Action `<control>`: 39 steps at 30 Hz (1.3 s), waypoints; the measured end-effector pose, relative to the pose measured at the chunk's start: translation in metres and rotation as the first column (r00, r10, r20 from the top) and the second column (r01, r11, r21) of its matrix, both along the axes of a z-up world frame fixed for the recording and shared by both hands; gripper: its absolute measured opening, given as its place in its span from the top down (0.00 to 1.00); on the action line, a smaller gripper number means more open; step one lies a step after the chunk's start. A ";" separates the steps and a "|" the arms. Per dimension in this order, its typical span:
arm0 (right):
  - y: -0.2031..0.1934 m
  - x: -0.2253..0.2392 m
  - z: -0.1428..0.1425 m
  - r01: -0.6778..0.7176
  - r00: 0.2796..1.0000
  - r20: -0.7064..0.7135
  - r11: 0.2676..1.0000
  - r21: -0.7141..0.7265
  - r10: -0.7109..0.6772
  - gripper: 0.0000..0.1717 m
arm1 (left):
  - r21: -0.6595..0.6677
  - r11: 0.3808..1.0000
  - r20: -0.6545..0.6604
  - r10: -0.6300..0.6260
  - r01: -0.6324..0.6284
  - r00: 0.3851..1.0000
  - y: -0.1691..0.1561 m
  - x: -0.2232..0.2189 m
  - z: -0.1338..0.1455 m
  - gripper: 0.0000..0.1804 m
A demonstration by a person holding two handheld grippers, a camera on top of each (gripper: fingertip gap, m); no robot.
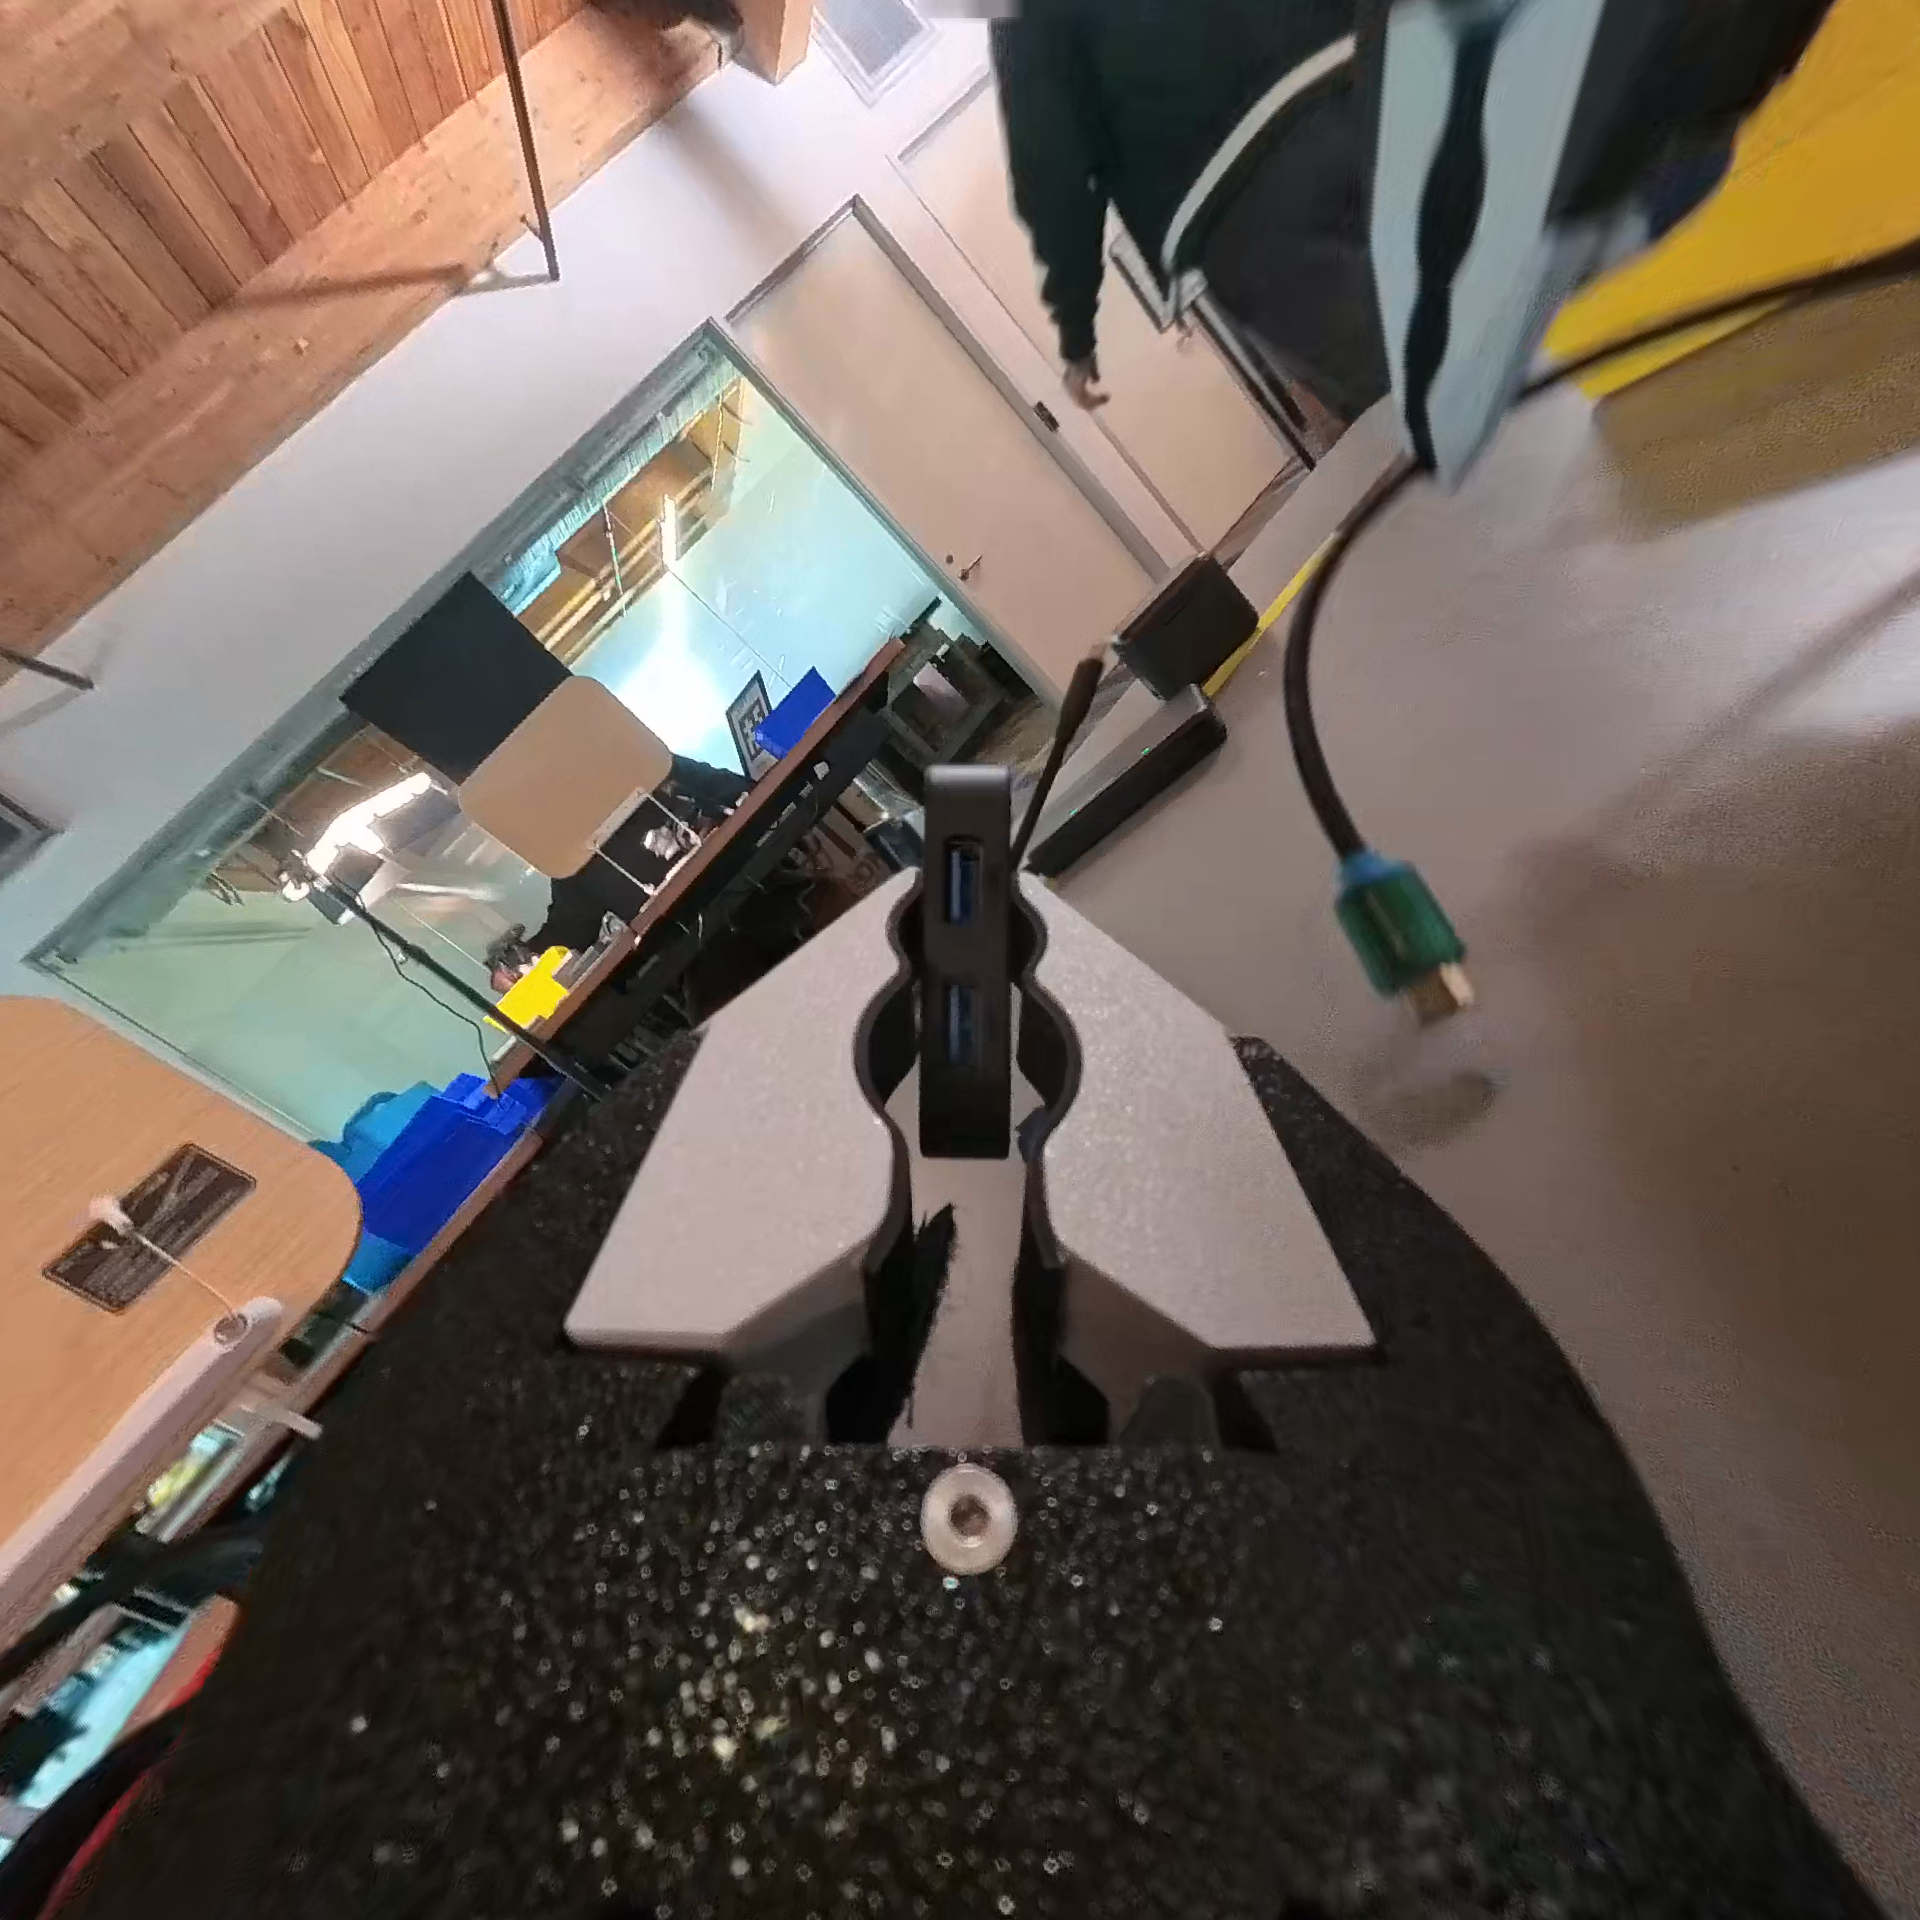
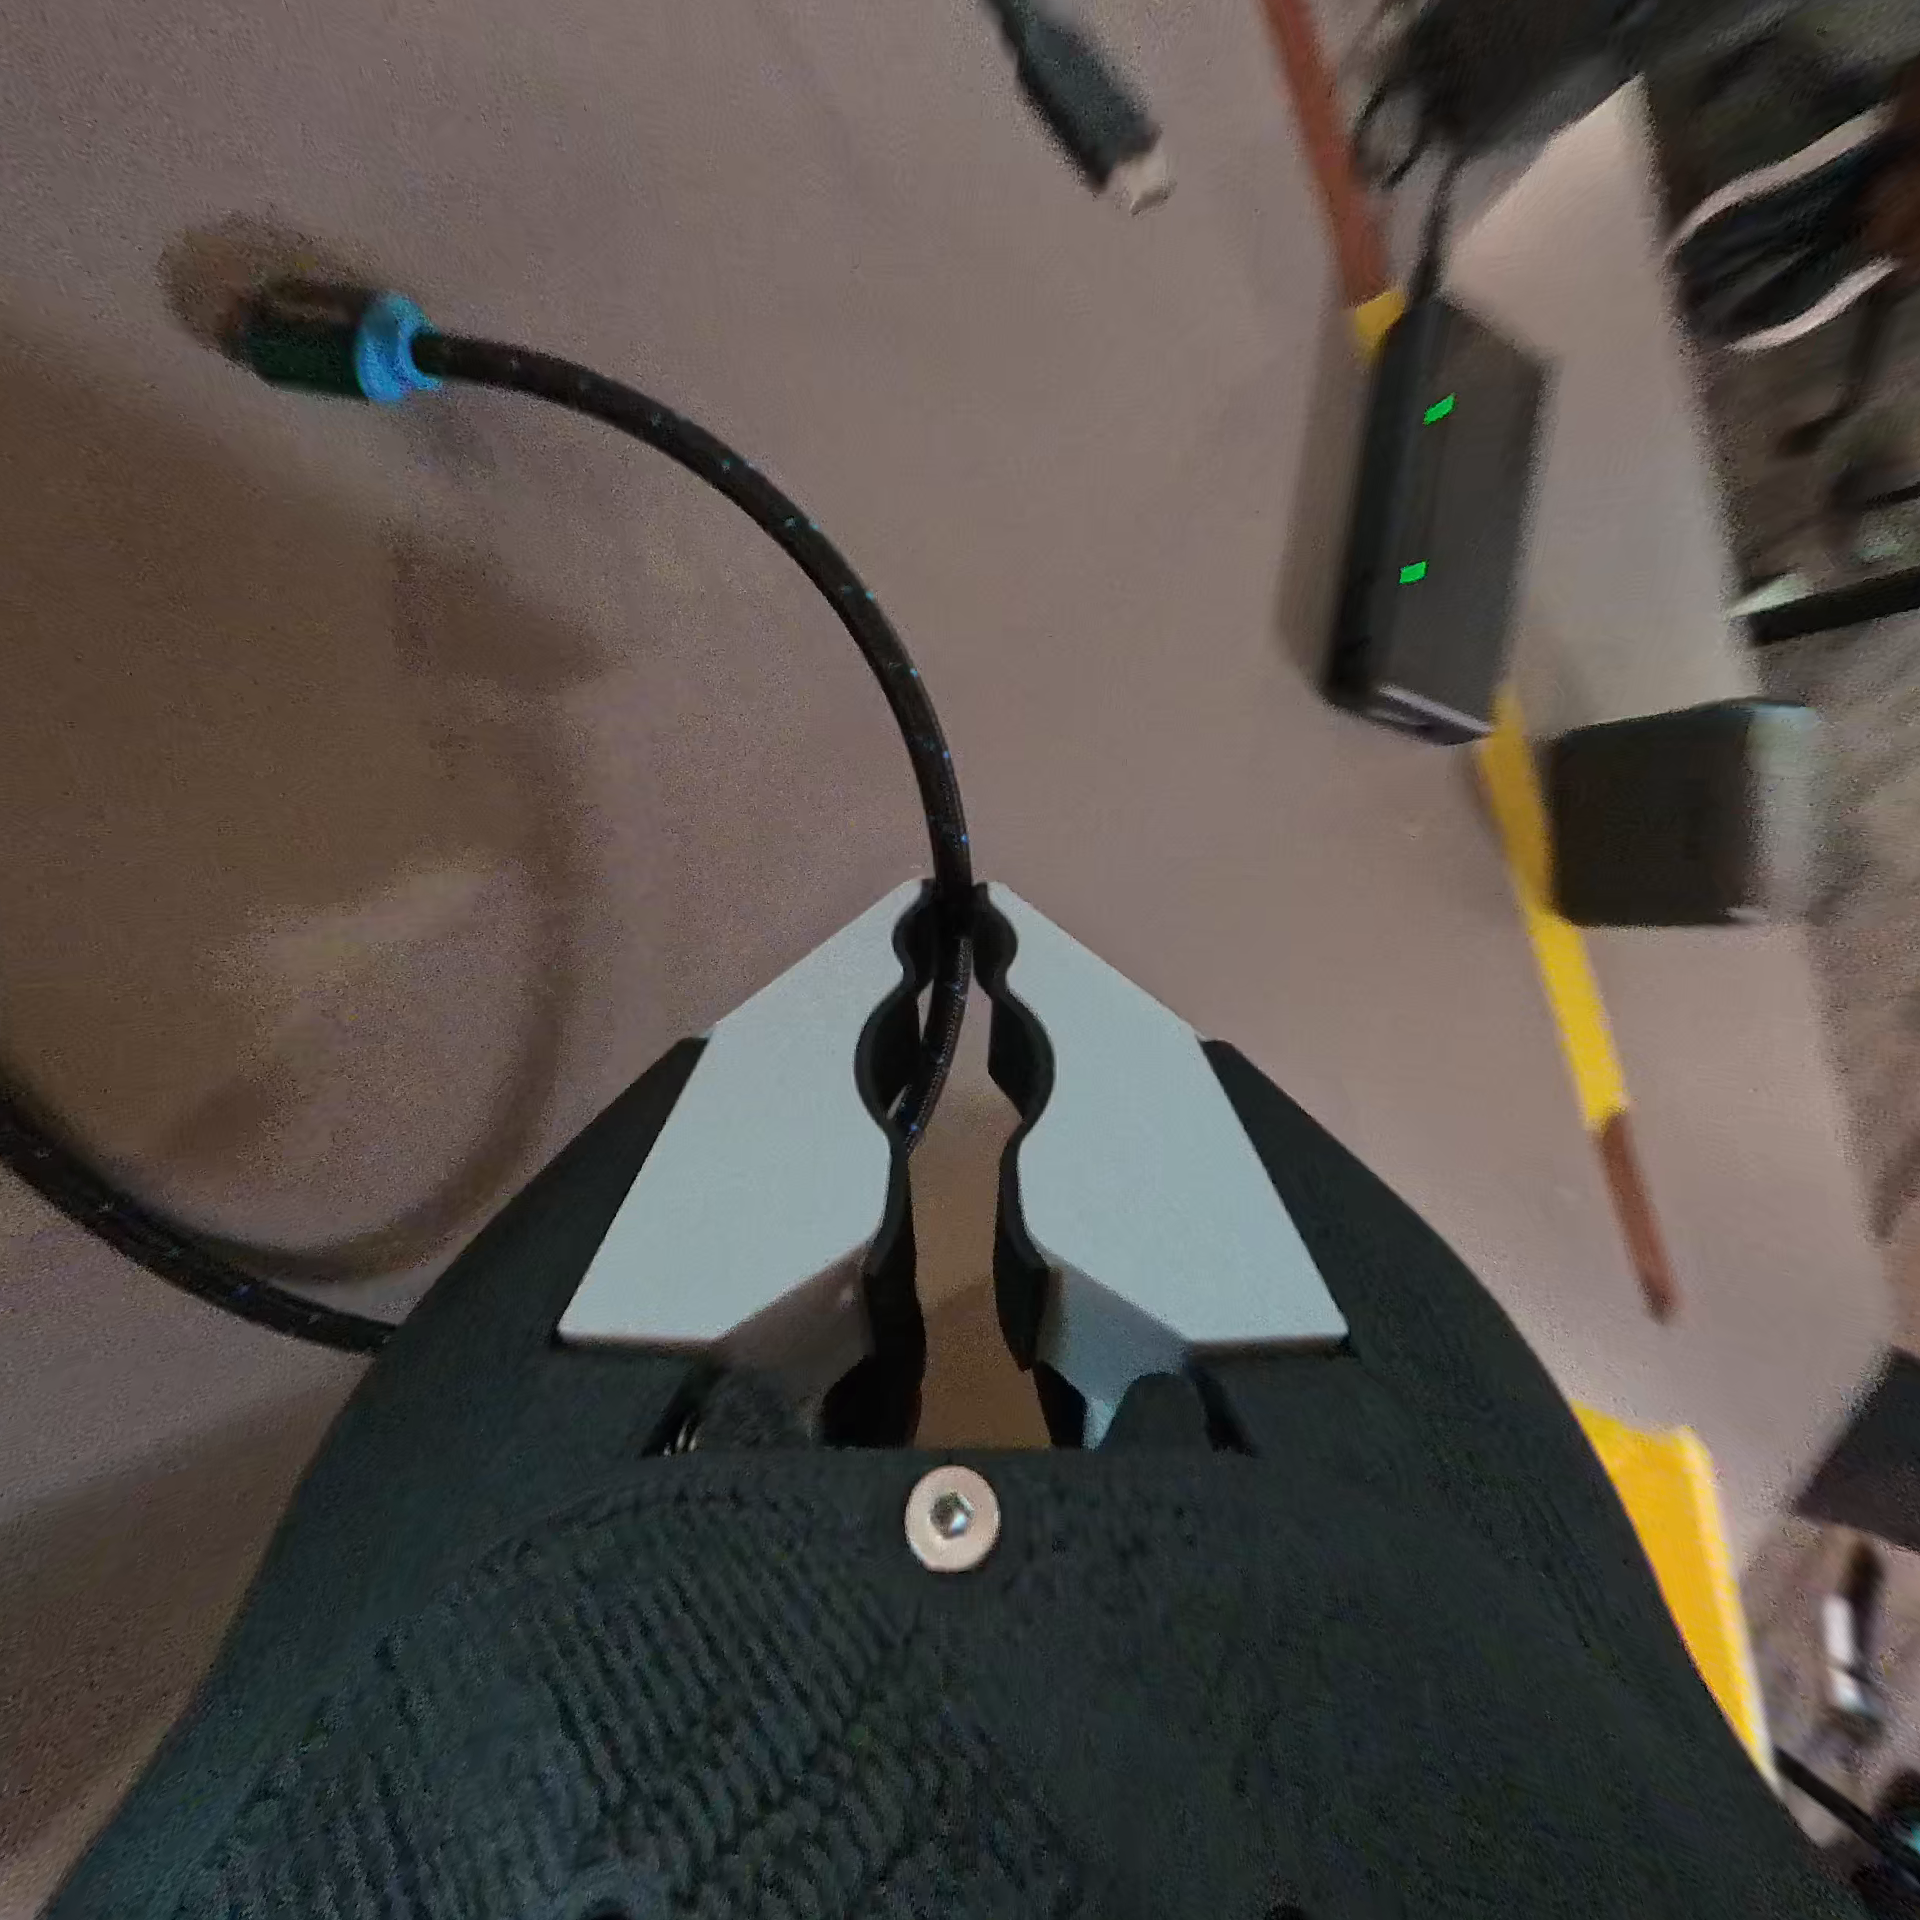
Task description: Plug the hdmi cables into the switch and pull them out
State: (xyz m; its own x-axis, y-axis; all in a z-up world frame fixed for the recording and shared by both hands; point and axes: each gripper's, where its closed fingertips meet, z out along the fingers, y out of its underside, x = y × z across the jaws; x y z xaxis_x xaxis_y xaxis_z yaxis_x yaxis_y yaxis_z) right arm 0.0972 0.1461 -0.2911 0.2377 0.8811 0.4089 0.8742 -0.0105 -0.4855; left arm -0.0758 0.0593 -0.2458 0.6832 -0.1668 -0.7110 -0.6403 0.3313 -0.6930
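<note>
My left gripper [image 1: 966, 909] is shut on a slim black switch [image 1: 966, 831] with two blue ports facing me, held upright above the grey table [image 1: 1662, 831]. My right gripper [image 2: 954, 902] is shut on the black braided HDMI cable [image 2: 831, 582]. The cable arcs up and left to its green plug with a blue collar [image 2: 312, 338], which hangs free above the table. In the left wrist view that plug [image 1: 1397, 935] hangs to the right of the switch, apart from it, with its gold tip pointing down. The blurred right gripper [image 1: 1455, 260] is above it.
A flat black box with green lights [image 2: 1434, 520] and a black cube [image 2: 1652, 821] sit near a yellow tape line [image 2: 1558, 966]. Another black cable plug [image 2: 1091, 104] lies at the top. A person [image 1: 1122, 156] stands beyond the table. The grippers' ends are close to 20 cm from one another. To the yellow tape line [image 2: 1558, 966]: right tips about 30 cm, left tips about 45 cm.
</note>
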 end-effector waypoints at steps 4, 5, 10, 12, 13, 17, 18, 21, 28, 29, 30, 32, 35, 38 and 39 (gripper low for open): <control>-0.032 0.037 0.081 0.053 0.995 -0.097 0.971 0.234 -0.031 0.98 | 0.019 0.999 -0.052 -0.040 0.041 0.998 -0.005 0.013 -0.001 0.94; -0.037 0.049 0.104 0.075 0.993 -0.113 0.953 0.294 -0.044 0.98 | 0.018 0.999 -0.059 -0.046 0.047 0.997 -0.006 0.015 -0.002 0.94; -0.050 0.126 0.217 0.225 0.973 -0.180 0.768 0.600 -0.144 0.97 | -0.005 0.998 -0.039 -0.058 0.058 0.998 -0.005 0.014 -0.004 0.94; -0.051 0.156 0.252 0.277 0.961 -0.199 0.674 0.685 -0.193 0.98 | -0.016 0.998 -0.023 -0.056 0.056 0.998 -0.004 0.012 -0.004 0.94; -0.051 0.170 0.265 0.298 0.954 -0.206 0.632 0.715 -0.217 0.98 | -0.022 0.998 -0.016 -0.054 0.054 0.998 -0.003 0.011 -0.005 0.94; -0.042 0.219 0.289 0.332 0.932 -0.185 0.528 0.782 -0.312 0.98 | -0.037 0.998 -0.002 -0.049 0.049 0.999 -0.001 0.009 -0.006 0.94; -0.038 0.230 0.288 0.338 0.926 -0.175 0.525 0.781 -0.335 0.98 | -0.038 0.998 -0.003 -0.048 0.047 0.999 -0.001 0.008 -0.006 0.94; -0.031 0.252 0.276 0.341 0.915 -0.140 0.539 0.771 -0.378 0.98 | -0.040 0.998 -0.008 -0.048 0.048 0.999 -0.002 0.008 -0.007 0.94; -0.028 0.278 0.201 0.166 0.906 0.179 0.710 0.684 -0.384 0.98 | -0.049 0.998 -0.011 -0.051 0.051 0.999 -0.001 0.009 -0.009 0.94; -0.027 0.280 0.189 0.142 0.896 0.227 0.731 0.668 -0.381 0.98 | -0.051 0.997 -0.011 -0.052 0.052 0.999 0.000 0.010 -0.009 0.94; -0.026 0.283 0.177 0.120 0.886 0.269 0.747 0.654 -0.378 0.97 | -0.053 0.997 -0.012 -0.053 0.052 0.999 0.000 0.010 -0.009 0.94; -0.024 0.283 0.158 0.088 0.879 0.313 0.768 0.635 -0.359 0.98 | -0.055 0.997 -0.014 -0.054 0.054 0.998 0.000 0.010 -0.010 0.94; -0.023 0.280 0.142 0.053 0.875 0.343 0.770 0.635 -0.342 0.97 | -0.054 0.997 -0.015 -0.053 0.052 0.998 -0.001 0.010 -0.010 0.94; -0.024 0.272 0.133 0.040 0.882 0.342 0.777 0.628 -0.323 0.98 | -0.054 0.997 -0.011 -0.052 0.051 0.999 0.000 0.009 -0.009 0.94; -0.024 0.271 0.132 0.035 0.882 0.346 0.776 0.630 -0.321 0.98 | -0.056 0.997 -0.010 -0.053 0.052 0.999 0.000 0.009 -0.009 0.94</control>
